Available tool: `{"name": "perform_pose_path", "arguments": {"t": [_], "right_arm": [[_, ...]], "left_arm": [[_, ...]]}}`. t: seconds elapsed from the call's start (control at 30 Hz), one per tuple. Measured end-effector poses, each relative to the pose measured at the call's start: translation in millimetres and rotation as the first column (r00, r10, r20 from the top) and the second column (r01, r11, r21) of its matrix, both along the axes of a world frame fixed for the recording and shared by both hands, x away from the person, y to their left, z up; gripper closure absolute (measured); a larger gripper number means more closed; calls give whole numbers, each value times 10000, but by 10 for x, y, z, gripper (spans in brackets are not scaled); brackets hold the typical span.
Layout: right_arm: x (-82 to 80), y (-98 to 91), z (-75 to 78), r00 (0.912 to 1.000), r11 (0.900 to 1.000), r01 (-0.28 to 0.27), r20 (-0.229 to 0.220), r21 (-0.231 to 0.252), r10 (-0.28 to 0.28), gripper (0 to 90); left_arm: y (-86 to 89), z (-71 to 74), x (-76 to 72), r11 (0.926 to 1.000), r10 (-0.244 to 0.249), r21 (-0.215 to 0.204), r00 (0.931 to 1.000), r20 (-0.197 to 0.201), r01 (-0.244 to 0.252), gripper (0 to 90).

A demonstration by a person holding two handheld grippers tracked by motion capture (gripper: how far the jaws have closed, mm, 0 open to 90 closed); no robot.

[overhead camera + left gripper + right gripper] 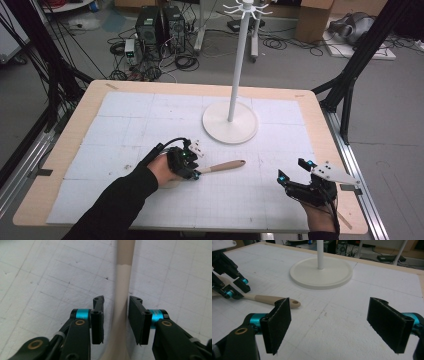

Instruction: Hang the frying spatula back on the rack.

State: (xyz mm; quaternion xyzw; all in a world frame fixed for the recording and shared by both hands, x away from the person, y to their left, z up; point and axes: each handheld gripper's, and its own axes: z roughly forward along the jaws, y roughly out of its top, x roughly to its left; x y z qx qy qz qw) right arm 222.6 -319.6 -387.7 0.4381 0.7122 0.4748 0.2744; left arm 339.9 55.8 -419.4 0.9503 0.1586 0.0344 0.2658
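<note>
A utensil with a beige handle (227, 165) lies flat on the white gridded mat, its handle end with a hole pointing right. My left gripper (199, 167) reaches down over its thin neck. In the left gripper view the neck (123, 277) runs between the two jaws of that gripper (116, 312); it lies close against the right pad, and a gap shows at the left pad. My right gripper (292, 170) rests near the table's front right, jaws wide apart (328, 325) with nothing between them. From there I see the handle (272, 301) and the left gripper (237, 288).
A white stand with a round base (230, 122) and a tall pole stands at the middle back of the mat, with hooks at its top (246, 9). The wooden table edge (345, 165) runs along the right. Cables and computer cases lie on the floor beyond.
</note>
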Motion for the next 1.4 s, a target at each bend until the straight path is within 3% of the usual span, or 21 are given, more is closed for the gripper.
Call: {"name": "perform_pose_path", "arguments": {"t": [0.1, 0.3, 0.57, 0.9, 1.03, 1.2, 1.4], "right_arm": [[0, -4, 1, 10000, 10000, 28, 0, -3, -28, 184], [-6, -11, 3, 9999, 9999, 106, -31, 64, -106, 185], [-6, -16, 3, 9999, 9999, 153, -44, 75, -152, 186], [-9, -33, 3, 9996, 9995, 270, -38, 149, -269, 187], [-14, -46, 3, 9996, 9995, 276, -36, 124, -275, 187], [-13, -48, 0, 9996, 9995, 290, -15, 151, -290, 188], [-12, -31, 0, 9996, 9994, 287, -64, 212, -286, 187]], "left_arm": [[-15, 2, -34, 9998, -168, 74, 9997, 158, 167, 743], [-11, -4, -32, 10000, 45, 1, 10000, 0, -45, 745], [-10, -4, -27, 10000, 7, 20, 10000, 28, -7, 762], [-12, -2, -59, 9993, 380, 0, 9992, 100, -380, 779], [16, -13, -70, 9975, 653, -278, 9979, 23, -652, 779], [44, -3, -101, 9967, 746, -332, 9972, 73, -743, 779], [143, 85, -145, 9871, 1210, -1092, 9922, 292, -1172, 779]]}}
